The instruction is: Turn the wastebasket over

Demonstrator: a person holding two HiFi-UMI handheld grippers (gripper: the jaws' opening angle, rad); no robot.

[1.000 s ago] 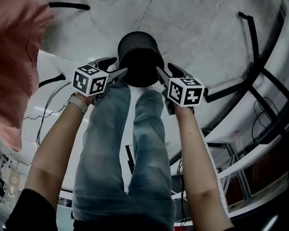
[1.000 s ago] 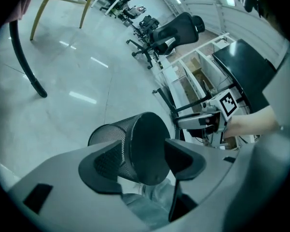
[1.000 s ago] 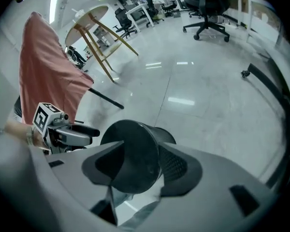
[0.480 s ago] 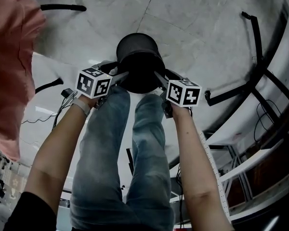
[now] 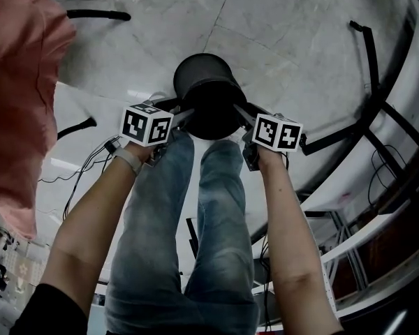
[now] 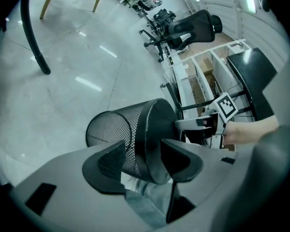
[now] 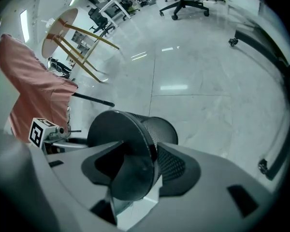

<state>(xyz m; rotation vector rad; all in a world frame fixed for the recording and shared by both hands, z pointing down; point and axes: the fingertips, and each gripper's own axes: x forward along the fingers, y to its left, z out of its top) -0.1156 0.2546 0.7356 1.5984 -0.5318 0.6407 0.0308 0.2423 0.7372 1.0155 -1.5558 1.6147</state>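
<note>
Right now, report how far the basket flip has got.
Done: the right gripper grips the rim of the basket; the left gripper jaws have just been closing on it. In hand: basket tipped on its side. Left: finish turning, set down.

faded blue jeans (image 5: 195, 215); black short sleeve (image 5: 45, 314); pale wrist strap (image 5: 129, 160)

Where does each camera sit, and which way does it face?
Head view: on the person's head, looking steeply down at the wastebasket; forearms, legs, left hand-held gripper and right hand-held gripper show.
Left gripper view: on the left hand-held gripper, along its jaws, which have just been closing on the wastebasket's near rim; the right hand shows.
Right gripper view: on the right hand-held gripper, along its jaws astride the same rim; the left cube shows.
Shared: both gripper views see the wastebasket, from opposite sides.
</note>
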